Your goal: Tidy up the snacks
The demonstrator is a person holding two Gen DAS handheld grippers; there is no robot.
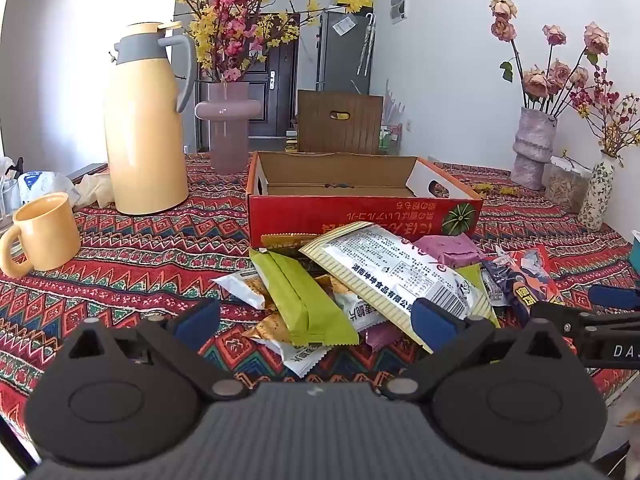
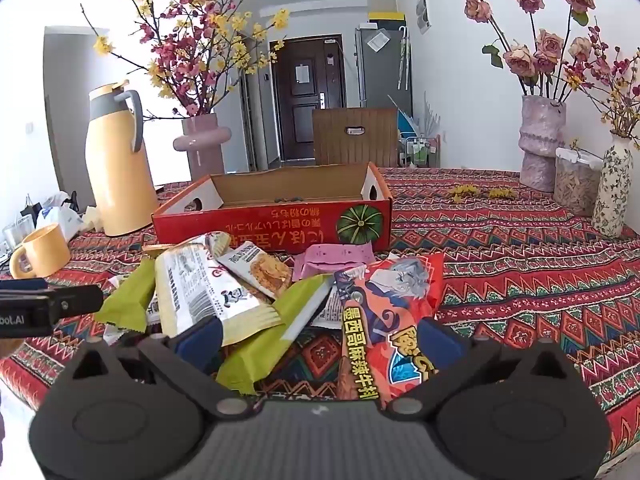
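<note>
Left wrist view: my left gripper (image 1: 316, 318) has its jaws wide open and holds nothing. Its blue fingertips (image 1: 198, 322) sit on each side of the near end of the snack pile (image 1: 360, 280). I see a green packet (image 1: 304, 304) and a big white packet (image 1: 400, 276) on top of it. The snacks lie in a heap on the patterned tablecloth (image 1: 140, 264), just in front of the red cardboard box (image 1: 352, 216). The box is open on top, and I see no snacks in it. A yellow jug (image 1: 142, 128) and a yellow mug (image 1: 42, 232) stand off to the left.

In the right wrist view, my right gripper (image 2: 320, 340) is wide open too, with nothing in it. It hovers over the orange packet (image 2: 384, 316) at the pile's right edge. I cannot tell if it touches the packet.
</note>
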